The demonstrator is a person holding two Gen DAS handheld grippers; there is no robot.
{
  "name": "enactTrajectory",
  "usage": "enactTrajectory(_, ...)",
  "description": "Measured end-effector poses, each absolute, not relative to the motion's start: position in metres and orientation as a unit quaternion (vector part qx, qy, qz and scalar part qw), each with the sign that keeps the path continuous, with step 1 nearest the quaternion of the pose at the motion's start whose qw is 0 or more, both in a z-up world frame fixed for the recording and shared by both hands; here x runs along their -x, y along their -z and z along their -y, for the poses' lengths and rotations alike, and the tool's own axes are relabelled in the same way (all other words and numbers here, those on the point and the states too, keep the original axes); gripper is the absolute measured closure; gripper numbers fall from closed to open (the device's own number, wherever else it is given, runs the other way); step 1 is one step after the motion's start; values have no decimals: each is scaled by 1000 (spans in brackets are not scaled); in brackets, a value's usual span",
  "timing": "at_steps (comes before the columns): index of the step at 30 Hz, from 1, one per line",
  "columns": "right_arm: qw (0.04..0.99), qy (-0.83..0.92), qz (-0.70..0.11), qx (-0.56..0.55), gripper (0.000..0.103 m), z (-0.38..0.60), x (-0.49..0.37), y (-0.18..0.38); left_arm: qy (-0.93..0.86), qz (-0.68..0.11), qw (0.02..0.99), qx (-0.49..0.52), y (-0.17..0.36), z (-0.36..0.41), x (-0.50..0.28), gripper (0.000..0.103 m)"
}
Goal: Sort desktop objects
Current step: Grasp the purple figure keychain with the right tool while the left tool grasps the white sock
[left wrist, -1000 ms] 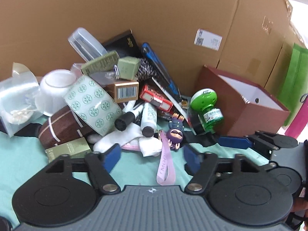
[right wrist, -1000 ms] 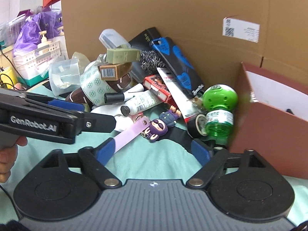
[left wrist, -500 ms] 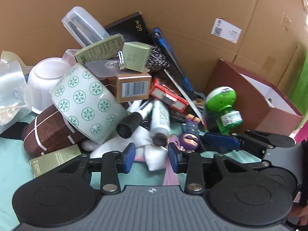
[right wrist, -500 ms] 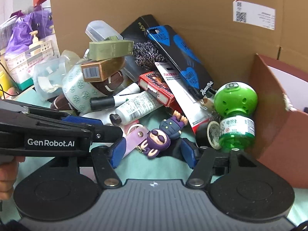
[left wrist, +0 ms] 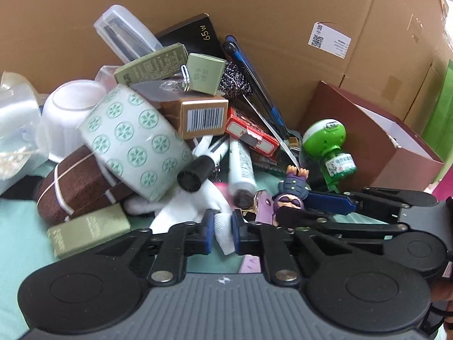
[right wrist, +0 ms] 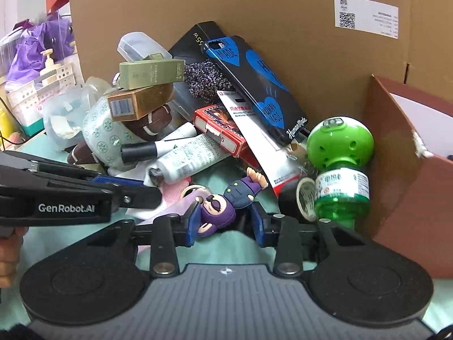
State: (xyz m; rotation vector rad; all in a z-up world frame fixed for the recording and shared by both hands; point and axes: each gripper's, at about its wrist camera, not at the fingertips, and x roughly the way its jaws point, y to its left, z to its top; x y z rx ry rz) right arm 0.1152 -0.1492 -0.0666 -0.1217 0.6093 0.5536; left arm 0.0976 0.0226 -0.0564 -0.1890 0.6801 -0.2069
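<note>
Left gripper (left wrist: pixel 221 234) is pinched on a fold of white cloth (left wrist: pixel 198 198) at the front of the clutter pile, blue pads pressed against the fabric from both sides. Right gripper (right wrist: pixel 223 222) has its jaws partly spread around the purple figurine keychain (right wrist: pixel 223 198); the left pad looks to touch the head, the right pad stands just apart from it, so no firm pinch.

Landmark: green mosquito-repellent bottle (right wrist: pixel 339 167), upright, just beside the maroon box (right wrist: pixel 410 170). Figurine lies left of the bottle on the teal table cover (right wrist: pixel 235 249), head toward the camera. Its lilac strap (right wrist: pixel 170 212) runs further left, over the white cloth. A roll of tape (right wrist: pixel 304 198) touches the bottle's left side.

Left of the bottle, behind the figurine: white tube (right wrist: pixel 187 158), black-capped marker (right wrist: pixel 147 150), red card box (right wrist: pixel 220 130). Further left: patterned tape roll (left wrist: pixel 136 141), with the barcode carton (left wrist: pixel 198 116) resting against it. Blue phone case (right wrist: pixel 254 85) leans on the cardboard wall (right wrist: pixel 254 5) behind the bottle.
</note>
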Motion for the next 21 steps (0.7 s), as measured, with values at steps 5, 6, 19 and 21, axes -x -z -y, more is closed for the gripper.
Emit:
enactTrajectory(5, 908, -282, -304, 57, 66, 164, -86, 60, 112, -334, 933, 70, 52, -23, -70, 97)
enactTrajectory(6, 907, -284, -307, 54, 66, 169, -80, 59, 118, -336, 932, 68, 51, -24, -64, 97)
enactTrajectory(19, 907, -266, -324, 51, 56, 211, -35, 59, 72, -305, 948, 53, 38, -23, -47, 49)
enactTrajectory(21, 907, -269, -318, 55, 52, 207, -34, 59, 64, -309, 947, 54, 39, -23, -59, 49)
